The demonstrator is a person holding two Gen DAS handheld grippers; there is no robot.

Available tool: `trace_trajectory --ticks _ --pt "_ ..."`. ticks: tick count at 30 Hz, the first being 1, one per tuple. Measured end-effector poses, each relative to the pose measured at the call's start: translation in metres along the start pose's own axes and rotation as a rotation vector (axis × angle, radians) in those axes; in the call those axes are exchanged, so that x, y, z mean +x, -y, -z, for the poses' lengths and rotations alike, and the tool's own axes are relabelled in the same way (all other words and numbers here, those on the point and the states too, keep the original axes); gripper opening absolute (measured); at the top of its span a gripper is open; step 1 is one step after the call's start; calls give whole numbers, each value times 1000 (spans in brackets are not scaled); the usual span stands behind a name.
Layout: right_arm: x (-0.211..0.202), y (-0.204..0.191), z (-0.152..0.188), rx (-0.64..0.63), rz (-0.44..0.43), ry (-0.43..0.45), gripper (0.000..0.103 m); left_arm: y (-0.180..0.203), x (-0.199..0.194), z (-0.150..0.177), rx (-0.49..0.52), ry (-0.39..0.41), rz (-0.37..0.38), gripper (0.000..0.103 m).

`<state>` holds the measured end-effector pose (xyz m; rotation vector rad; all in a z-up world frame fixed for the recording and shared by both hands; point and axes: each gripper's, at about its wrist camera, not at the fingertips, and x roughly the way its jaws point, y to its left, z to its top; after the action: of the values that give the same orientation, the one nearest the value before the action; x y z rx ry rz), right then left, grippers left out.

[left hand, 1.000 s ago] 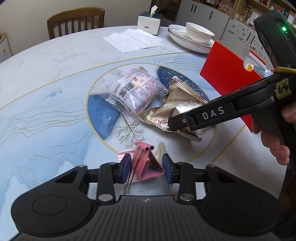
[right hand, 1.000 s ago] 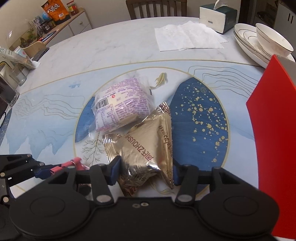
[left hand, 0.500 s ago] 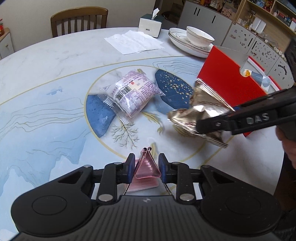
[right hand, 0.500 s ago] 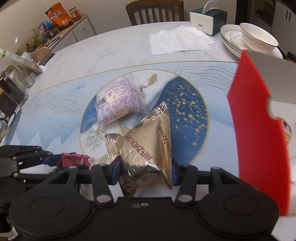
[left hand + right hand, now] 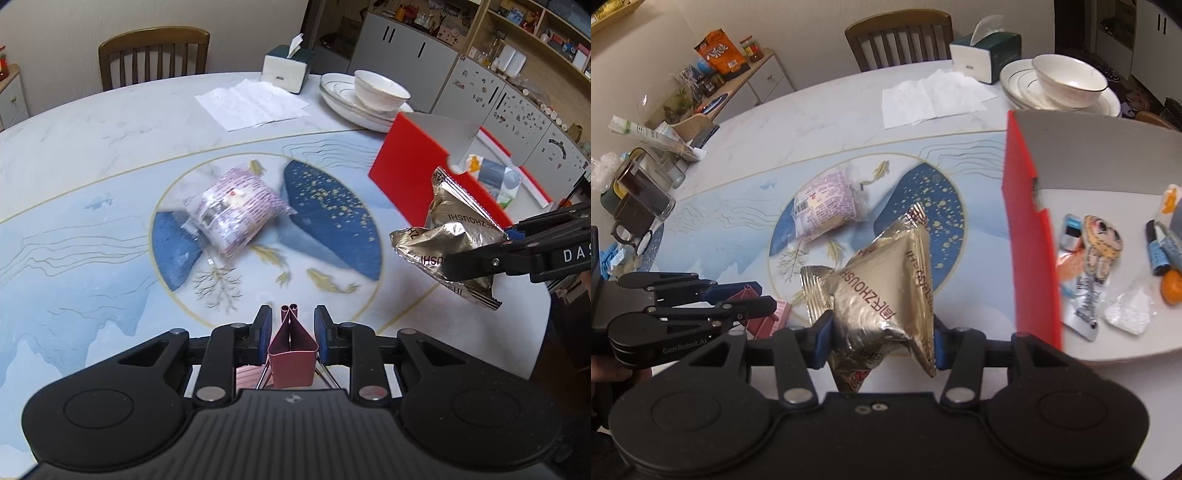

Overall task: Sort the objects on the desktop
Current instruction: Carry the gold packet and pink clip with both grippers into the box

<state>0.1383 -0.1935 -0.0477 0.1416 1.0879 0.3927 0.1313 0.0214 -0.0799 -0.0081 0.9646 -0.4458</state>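
With our left gripper (image 5: 291,334) jaws just clenched on the pink metal binder clip (image 5: 291,347), our right gripper (image 5: 882,339) has lifted the crinkled gold foil snack packet (image 5: 886,291) toward the red cardboard box (image 5: 1030,236) at frame right, ready for sorting.

Black left gripper (image 5: 291,330), blue pads (silver screws); right gripper (image 5: 882,341) alike.

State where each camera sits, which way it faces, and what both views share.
Left wrist: on the left gripper, facing down-forward over the marble table; jaws shut on a pink binder clip.
Right wrist: on the right gripper, facing the red open box; clamps a gold foil snack packet.
Shared: purple-printed snack bag, packet, box.
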Motion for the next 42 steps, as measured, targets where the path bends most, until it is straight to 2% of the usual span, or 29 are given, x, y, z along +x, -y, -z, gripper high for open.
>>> trace_trajectory --ticks 11,20,30,42 --pt "-37 34 -6 9 -15 29 49 47 -14 -36 50 74 45 23" --pt "-65 73 -11 25 2 87 49 100 -7 -75 124 119 99 23" --pt "-78 125 -11 58 33 100 49 156 16 -113 200 139 134 23" --pt "-84 185 -13 92 116 97 49 206 60 -149 266 127 149 23"
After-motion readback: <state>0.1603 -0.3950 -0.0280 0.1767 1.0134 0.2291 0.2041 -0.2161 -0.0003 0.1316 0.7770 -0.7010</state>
